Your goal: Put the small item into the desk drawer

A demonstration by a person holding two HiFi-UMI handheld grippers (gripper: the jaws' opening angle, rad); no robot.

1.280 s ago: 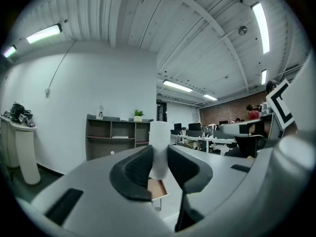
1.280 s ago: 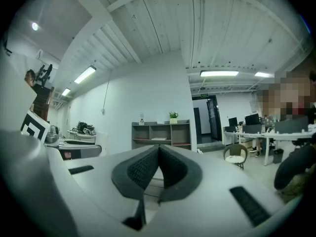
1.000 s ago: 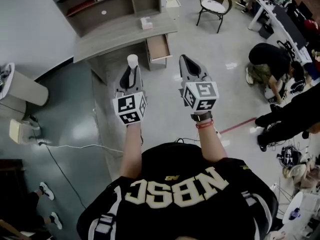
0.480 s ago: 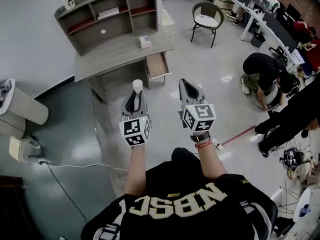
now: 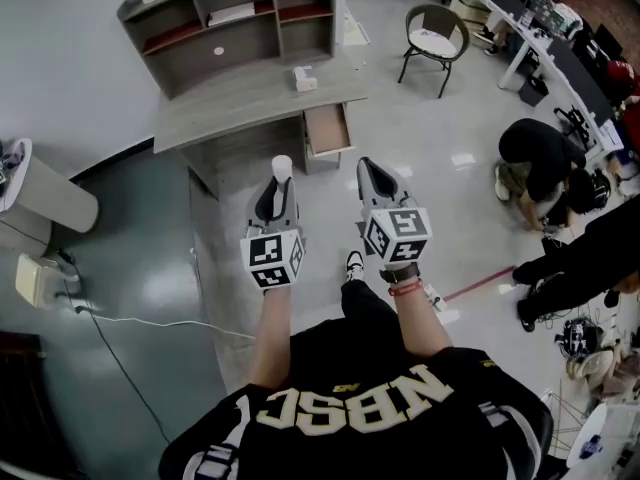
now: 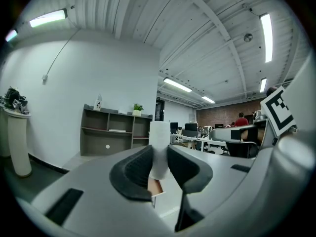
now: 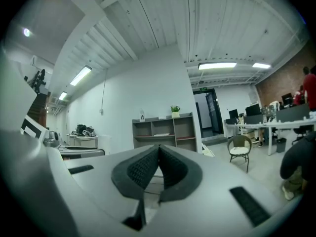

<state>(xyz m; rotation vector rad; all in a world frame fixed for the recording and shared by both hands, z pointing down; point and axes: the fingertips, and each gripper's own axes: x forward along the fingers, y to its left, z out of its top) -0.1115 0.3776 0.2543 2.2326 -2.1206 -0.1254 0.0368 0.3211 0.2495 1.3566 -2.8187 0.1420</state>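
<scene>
A small white cylinder (image 5: 282, 167) (image 6: 159, 149) stands upright between the pads of my left gripper (image 5: 277, 192) (image 6: 159, 163), which is shut on it and held in the air in front of the person's chest. My right gripper (image 5: 373, 180) (image 7: 158, 166) hangs beside it to the right, its pads touching with nothing between them. Ahead stands the grey desk (image 5: 240, 104) with its drawer (image 5: 328, 131) pulled open at the right end; a part of the drawer (image 6: 156, 186) shows below the cylinder in the left gripper view. Both grippers are well short of the desk.
A shelf unit (image 5: 240, 23) sits on the desk's back, and a small white box (image 5: 305, 79) lies on the top. A chair (image 5: 433, 40) stands to the right. People (image 5: 540, 153) crouch and stand at the right. A white cable (image 5: 150, 318) runs across the floor at left.
The view has shifted a little and the desk with its open drawer now lies slightly nearer. Both grippers keep the same pose, the left one still holding the cylinder.
</scene>
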